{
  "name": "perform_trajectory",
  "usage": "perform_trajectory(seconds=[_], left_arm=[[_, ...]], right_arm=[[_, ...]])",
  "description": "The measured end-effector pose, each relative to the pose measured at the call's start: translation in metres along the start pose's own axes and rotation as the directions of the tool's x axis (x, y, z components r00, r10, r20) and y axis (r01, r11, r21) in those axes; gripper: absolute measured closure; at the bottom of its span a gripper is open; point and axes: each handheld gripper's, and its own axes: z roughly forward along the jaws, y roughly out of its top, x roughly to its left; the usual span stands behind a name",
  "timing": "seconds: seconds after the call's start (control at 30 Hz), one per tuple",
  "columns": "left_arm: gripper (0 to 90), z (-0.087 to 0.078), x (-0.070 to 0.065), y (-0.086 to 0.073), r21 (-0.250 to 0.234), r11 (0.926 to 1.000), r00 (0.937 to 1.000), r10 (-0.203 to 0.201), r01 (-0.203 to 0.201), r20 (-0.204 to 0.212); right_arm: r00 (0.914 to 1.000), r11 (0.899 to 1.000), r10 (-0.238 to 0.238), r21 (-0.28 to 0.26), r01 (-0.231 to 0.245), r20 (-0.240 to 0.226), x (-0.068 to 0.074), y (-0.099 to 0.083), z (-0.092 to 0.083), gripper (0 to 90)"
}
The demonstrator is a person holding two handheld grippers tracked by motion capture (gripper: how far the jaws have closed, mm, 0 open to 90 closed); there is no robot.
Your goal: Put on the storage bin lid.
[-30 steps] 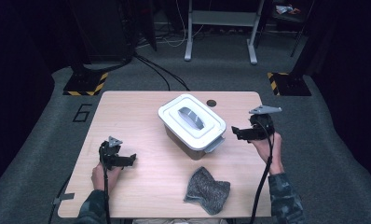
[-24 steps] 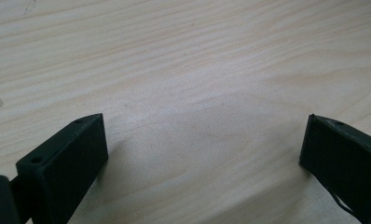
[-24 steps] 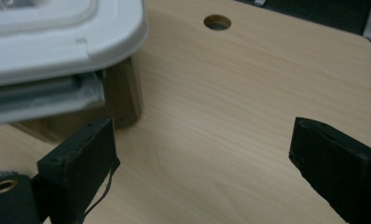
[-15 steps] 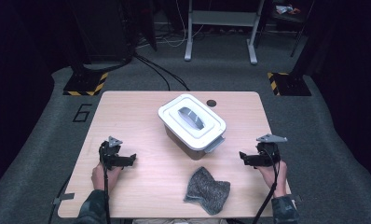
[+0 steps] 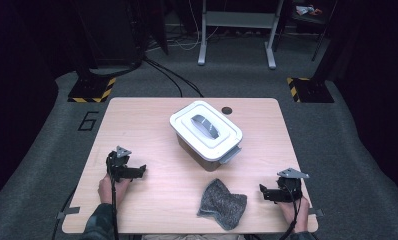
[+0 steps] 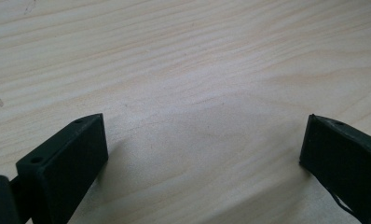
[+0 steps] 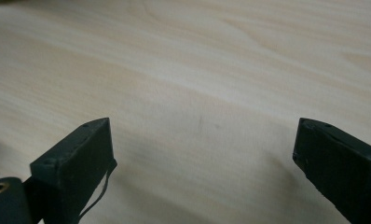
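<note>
Both sets of jaws wide open and empty, parked low on the tabletop [image 5: 152,125]: left gripper [image 5: 137,171] near-left, right gripper [image 5: 265,192] near-right. Lidded white box [image 5: 206,134] sits mid-table, grey cloth [image 5: 222,204] in front of it, just left of my right jaws. Looks like an idle step; I'd guess next is right jaws onto the cloth, needing a low pinch.

Grey knitted cloth [image 5: 221,204]: crumpled, lying flat near the table's [image 5: 152,120] front edge, just in front of the box [image 5: 206,134]. White box: lid closed, set askew at table centre.
</note>
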Motion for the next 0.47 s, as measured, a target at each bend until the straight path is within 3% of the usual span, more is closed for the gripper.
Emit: perform_trajectory(seconds=[0.1, 0.2, 0.23, 0.47], left_arm=[[0.3, 0.0, -0.0001, 0.0, 0.0, 1.0, 1.0, 0.0, 0.0, 0.0], [0.3, -0.0001, -0.0001, 0.0, 0.001, 1.0, 1.0, 0.0, 0.0, 0.0], [0.3, 0.0, -0.0001, 0.0, 0.0, 1.0, 1.0, 0.0, 0.0, 0.0], [0.3, -0.0002, -0.0003, -0.0001, 0.001, 1.0, 1.0, -0.002, 0.002, -0.001]], right_arm=[[0.9999, 1.0, 0.007, 0.006, -0.007, 0.01, 0.0012, -0.0091, -0.0007, 3.1], [0.9995, 1.0, -0.016, 0.0, 0.016, 0.027, 0.0018, -0.0117, -0.0024, 0.8], [0.9995, 1.0, 0.002, 0.003, -0.002, 0.031, 0.003, -0.0114, -0.0019, 0.0], [0.9999, 1.0, -0.009, 0.015, 0.008, 0.009, -0.0003, -0.011, -0.0011, 0.0]])
